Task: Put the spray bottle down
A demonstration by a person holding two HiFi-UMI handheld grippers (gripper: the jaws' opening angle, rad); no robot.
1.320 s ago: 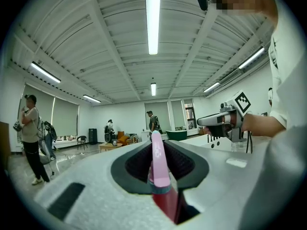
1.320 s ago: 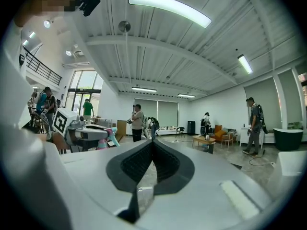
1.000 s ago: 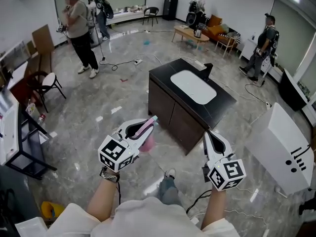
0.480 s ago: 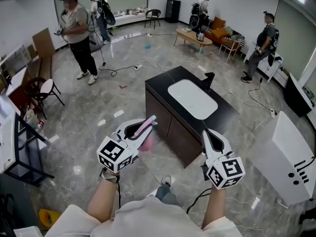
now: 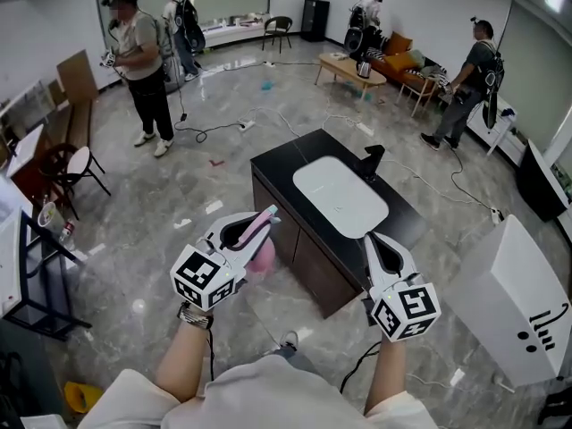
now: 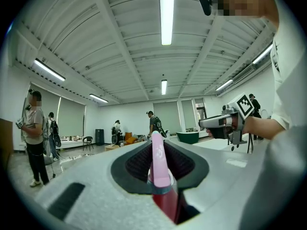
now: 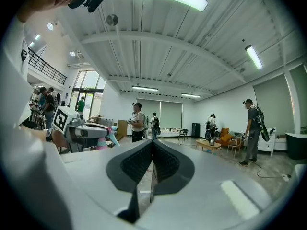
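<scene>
Spray bottle (image 5: 262, 255): pink, carried in the air just off the near-left side of the black cabinet (image 5: 306, 239), above the grey marbled floor (image 5: 161, 239); its pale nozzle points toward the cabinet.
Left gripper (image 5: 266, 218): jaws clamped on the bottle; in the left gripper view the pink head runs up between the dark pads, with the darker body below them.
Right gripper (image 5: 374, 239): jaws pressed together with nothing between them, at the cabinet's near corner, level with the left one.
Cabinet top: black, with a white basin (image 5: 340, 195) set into it and a black tap (image 5: 371, 161) at the far edge.
Bystander: a person (image 5: 143, 70) stands well beyond the cabinet's far-left side.
</scene>
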